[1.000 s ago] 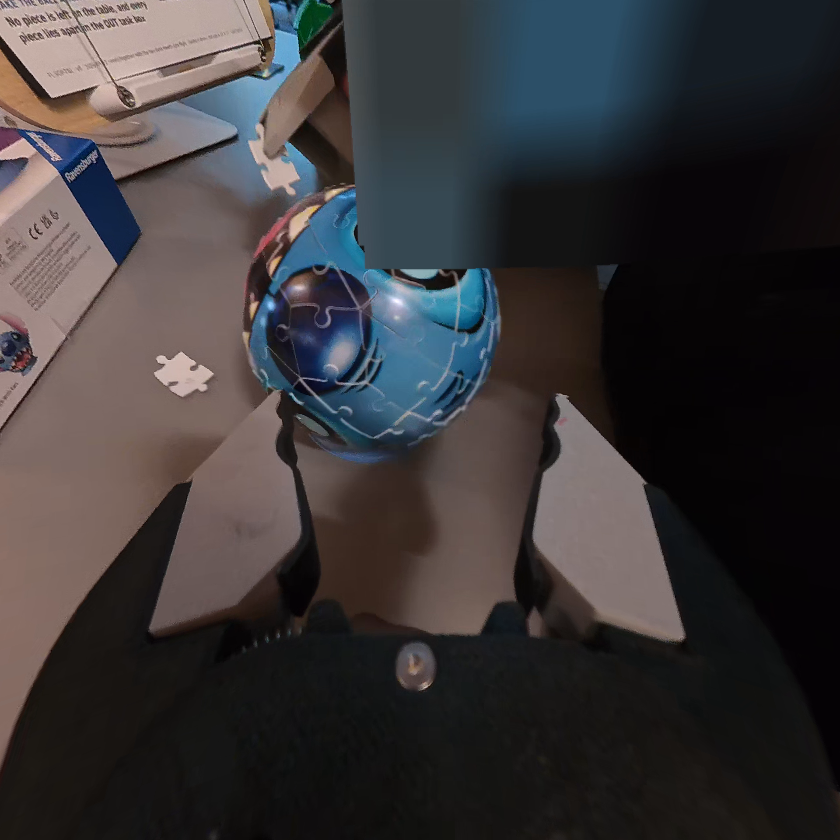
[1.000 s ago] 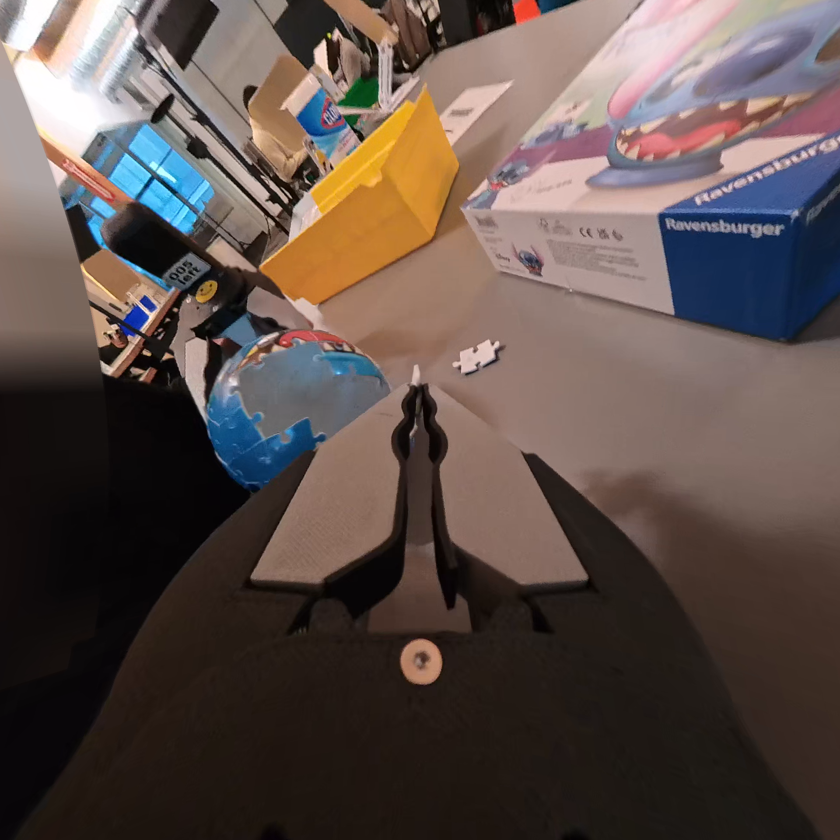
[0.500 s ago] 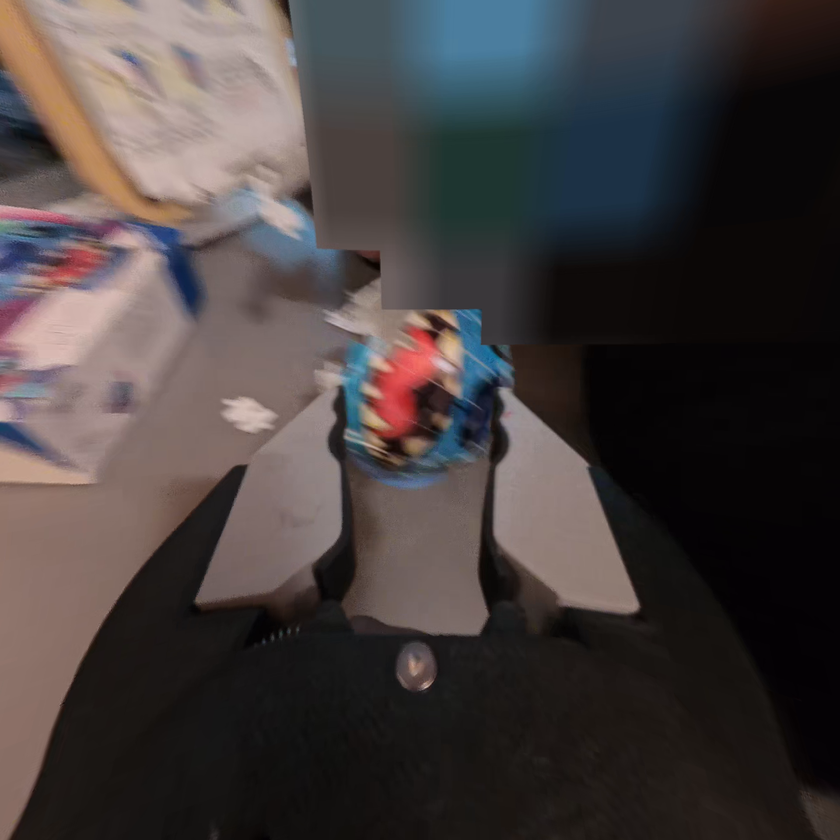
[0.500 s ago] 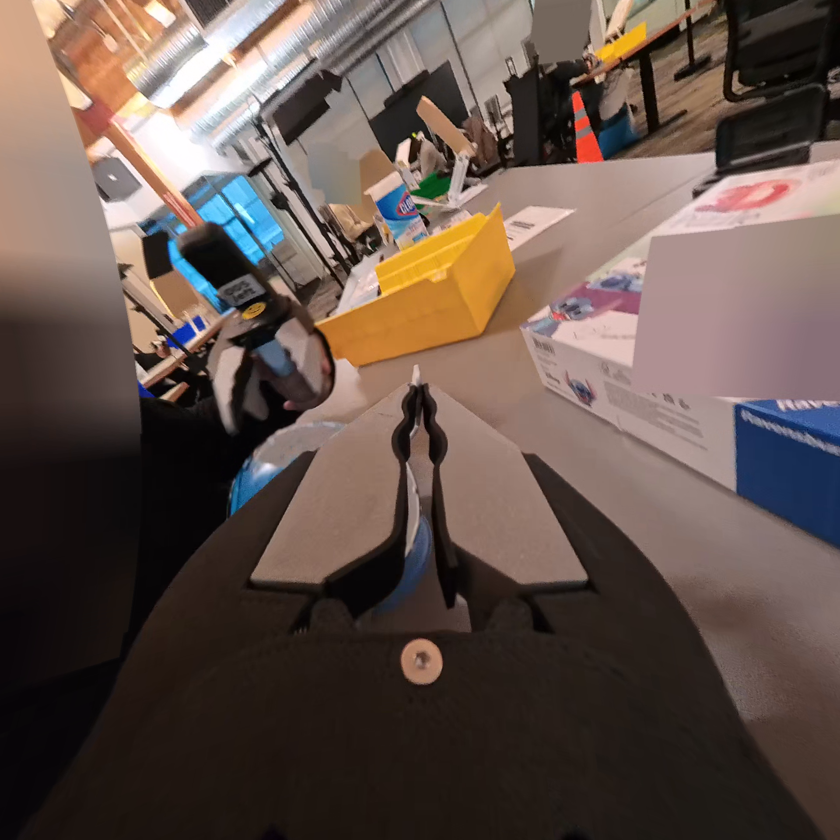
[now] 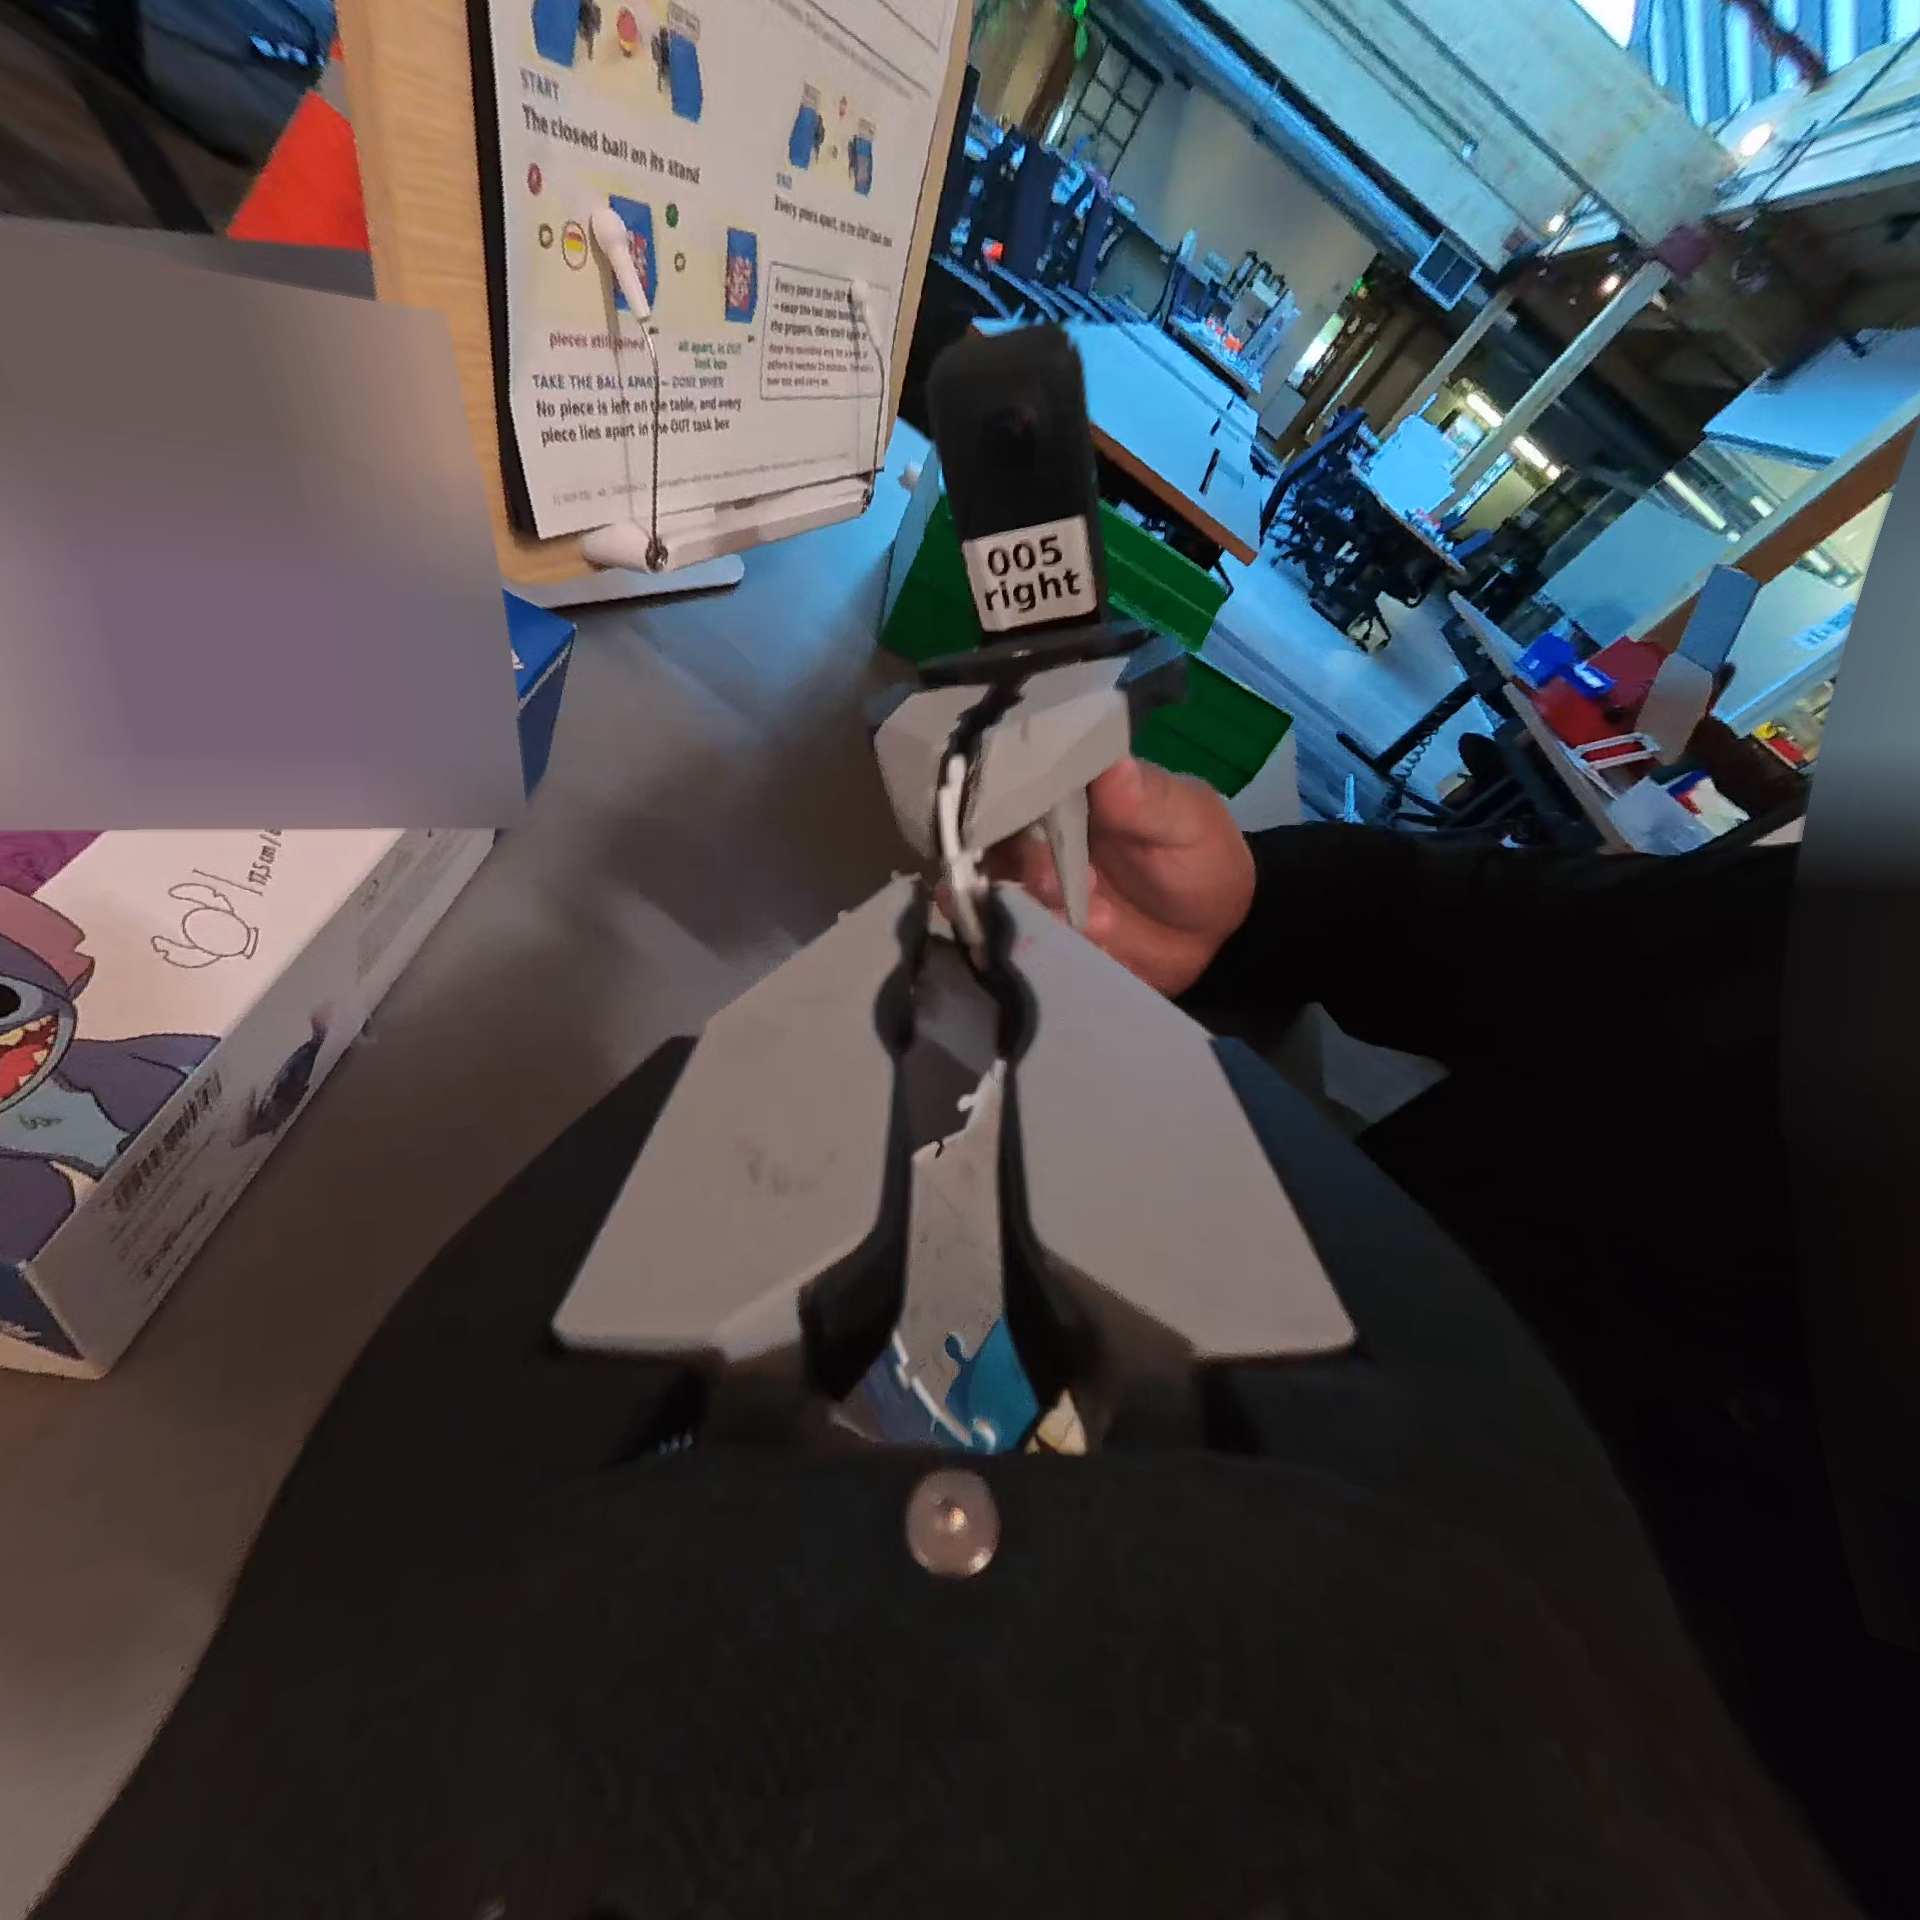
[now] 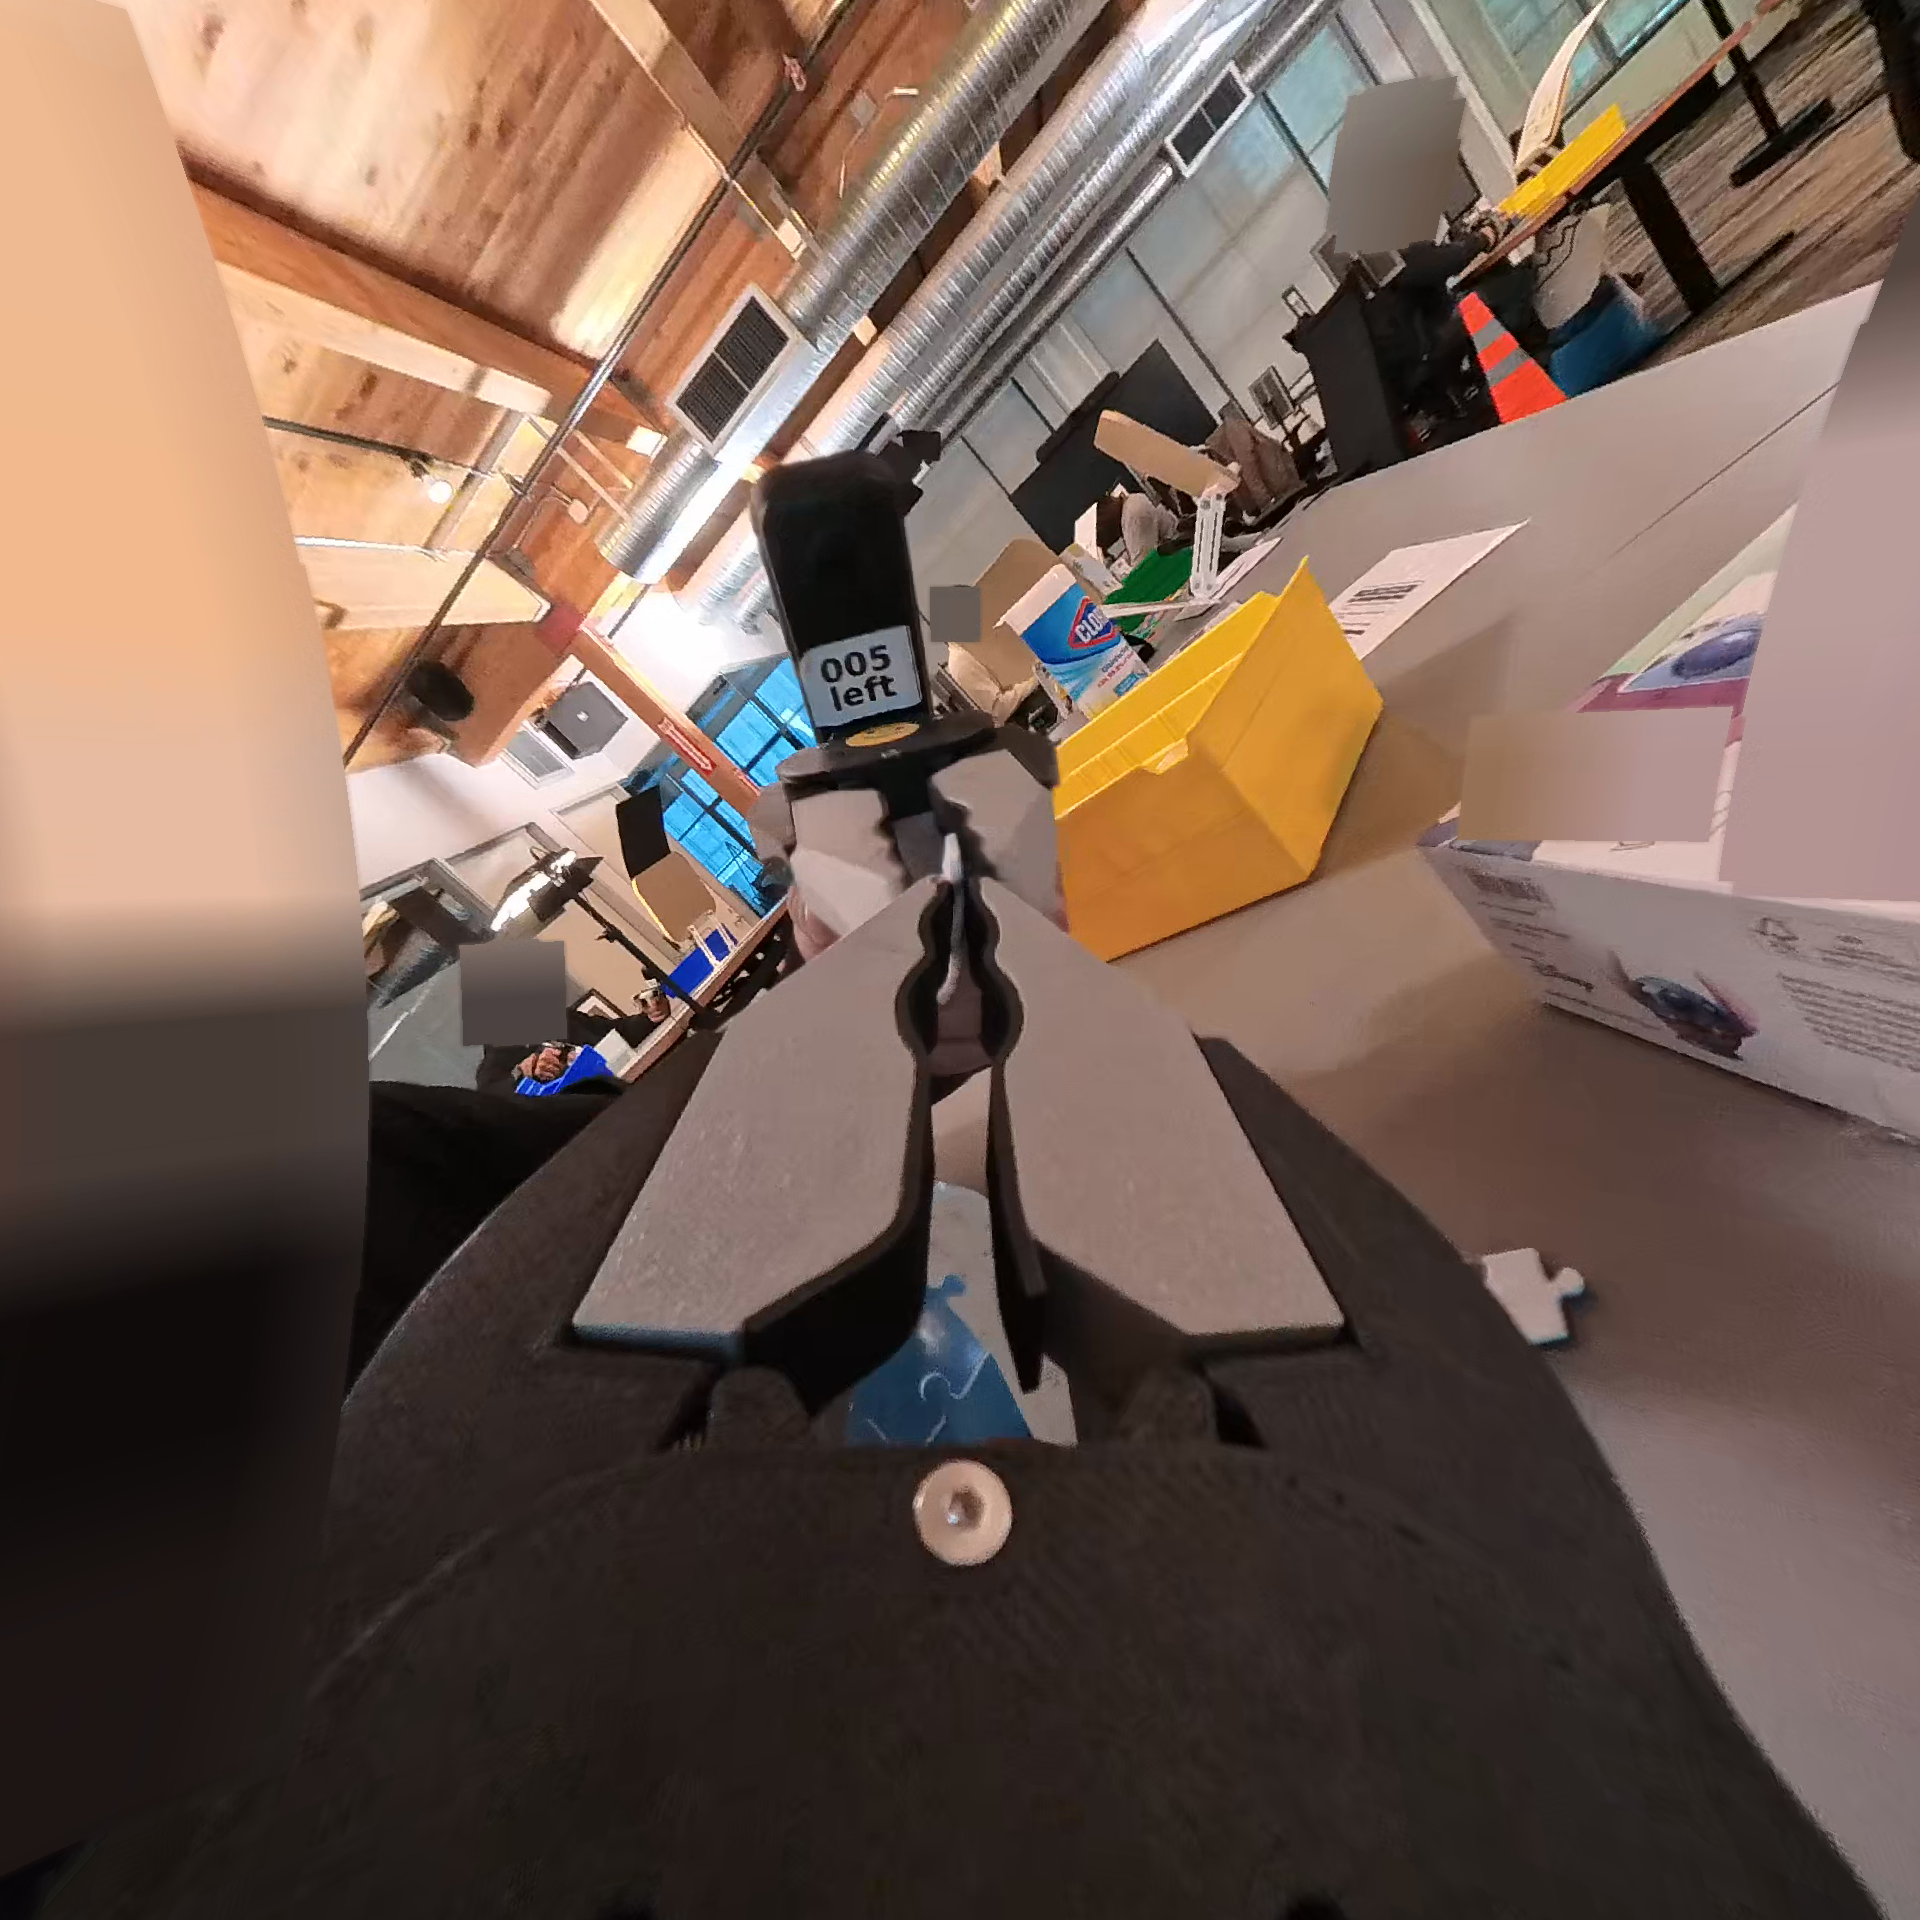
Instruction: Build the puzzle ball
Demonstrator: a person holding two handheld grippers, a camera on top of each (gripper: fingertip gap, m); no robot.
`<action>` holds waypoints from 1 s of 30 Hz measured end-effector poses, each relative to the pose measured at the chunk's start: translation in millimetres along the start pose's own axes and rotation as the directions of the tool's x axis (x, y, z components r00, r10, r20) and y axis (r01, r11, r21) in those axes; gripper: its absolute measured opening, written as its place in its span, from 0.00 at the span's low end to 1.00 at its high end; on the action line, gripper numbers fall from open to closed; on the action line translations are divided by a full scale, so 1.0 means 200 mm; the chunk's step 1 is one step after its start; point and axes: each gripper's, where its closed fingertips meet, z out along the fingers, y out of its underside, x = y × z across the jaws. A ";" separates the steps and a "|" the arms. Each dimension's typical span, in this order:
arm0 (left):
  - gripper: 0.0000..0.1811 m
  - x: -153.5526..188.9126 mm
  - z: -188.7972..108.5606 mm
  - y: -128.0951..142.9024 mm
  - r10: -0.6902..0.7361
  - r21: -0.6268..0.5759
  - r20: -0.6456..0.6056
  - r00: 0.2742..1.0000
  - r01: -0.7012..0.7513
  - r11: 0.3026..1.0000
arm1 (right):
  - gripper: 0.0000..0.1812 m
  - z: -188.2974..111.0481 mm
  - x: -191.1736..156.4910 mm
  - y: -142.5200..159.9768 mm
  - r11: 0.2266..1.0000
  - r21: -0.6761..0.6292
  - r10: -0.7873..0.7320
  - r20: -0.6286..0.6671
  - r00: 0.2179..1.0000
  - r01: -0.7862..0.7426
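The blue puzzle ball (image 5: pixel 951 1299) fills the narrow gap between my left gripper's (image 5: pixel 958 904) fingers, white inside and blue outside. The left gripper looks shut on the ball's shell and is raised off the table. My right gripper (image 6: pixel 956 904) is shut on a white puzzle piece (image 6: pixel 954 857) held edge-on. The two grippers meet tip to tip. In the left wrist view the piece (image 5: pixel 949 810) reaches from the right gripper (image 5: pixel 961 852) down between my left fingertips. The ball also shows blue under the right fingers (image 6: pixel 935 1382). The left gripper (image 6: pixel 925 831) faces the right camera.
The puzzle box (image 5: pixel 208 1039) lies on the grey table at the left, and shows in the right wrist view (image 6: pixel 1714 977) too. A loose piece (image 6: pixel 1527 1294) lies on the table. A yellow bin (image 6: pixel 1216 790), a green bin (image 5: pixel 1174 665) and an instruction stand (image 5: pixel 675 260) stand behind. The tips of both grippers are at nearly the same place.
My left gripper closed from wide open around the ball, then rose and tilted up. My right gripper carried the piece up from the table to the left gripper's tips.
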 end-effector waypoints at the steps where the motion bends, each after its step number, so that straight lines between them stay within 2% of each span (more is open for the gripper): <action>1: 0.01 0.01 -0.01 -0.01 0.001 0.014 -0.003 1.000 -0.001 1.000 | 0.00 0.00 0.00 0.01 1.000 -0.001 0.006 -0.002 1.000 -0.006; 6: 0.00 -0.03 -0.02 0.04 0.061 -0.073 0.064 0.996 -0.056 0.996 | 0.01 -0.02 0.03 0.05 0.999 -0.044 0.019 -0.003 1.000 -0.019; 9: 0.00 -0.09 -0.05 0.06 0.062 -0.122 0.102 0.993 -0.049 0.991 | 0.00 -0.07 0.07 -0.01 0.997 -0.049 -0.058 -0.059 0.997 0.055; 12: 0.00 -0.12 -0.05 0.10 0.071 -0.190 0.114 0.991 -0.048 0.981 | 0.00 -0.06 0.08 0.01 0.974 -0.183 -0.152 -0.082 0.985 0.135; 16: 0.00 -0.14 -0.04 0.17 0.139 -0.308 0.122 0.983 -0.096 0.946 | 0.10 0.00 0.11 0.11 0.887 -0.412 -0.270 -0.100 0.958 0.207; 18: 0.00 -0.13 -0.04 0.21 0.188 -0.376 0.107 0.976 -0.135 0.917 | 0.09 0.02 0.12 0.17 0.837 -0.495 -0.313 -0.080 0.946 0.235; 21: 0.00 -0.11 -0.04 0.27 0.257 -0.470 0.085 0.963 -0.189 0.862 | 0.01 0.03 0.14 0.26 0.751 -0.603 -0.370 -0.047 0.928 0.269; 22: 0.00 -0.12 -0.04 0.29 0.280 -0.494 0.085 0.956 -0.204 0.845 | 0.00 0.03 0.15 0.28 0.732 -0.625 -0.381 -0.043 0.924 0.272; 26: 0.00 -0.10 -0.02 0.32 0.272 -0.508 0.049 0.961 -0.211 0.835 | 0.00 0.01 0.15 0.31 0.700 -0.661 -0.376 -0.019 0.926 0.271; 30: 0.00 -0.12 -0.01 0.30 0.249 -0.477 0.043 0.968 -0.199 0.856 | 0.00 -0.02 0.18 0.31 0.694 -0.676 -0.361 -0.029 0.932 0.248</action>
